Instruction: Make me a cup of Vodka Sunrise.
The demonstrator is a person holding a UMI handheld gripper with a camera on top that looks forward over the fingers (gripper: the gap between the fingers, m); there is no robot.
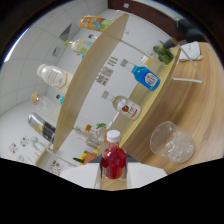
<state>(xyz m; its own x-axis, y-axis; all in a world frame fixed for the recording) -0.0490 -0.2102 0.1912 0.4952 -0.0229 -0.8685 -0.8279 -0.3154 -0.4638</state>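
1. The hand-held gripper (pixel 114 175) has two pale white fingers (pixel 80 176) at the bottom of the view.
2. Each finger looks flat and wide, like a smooth plastic paddle with a slanted top edge.
3. The fingers' lower parts are hidden by a black, wavy-edged area.
4. No cables, screws or markings can be made out on them.

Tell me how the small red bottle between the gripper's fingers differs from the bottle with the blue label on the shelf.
The red bottle is filled with red liquid and has a white cap; the blue-label bottle looks clear apart from its blue label. The red bottle sits between the gripper fingers, while the blue-label bottle stands far beyond them on the wooden shelf. Both are capped bottles.
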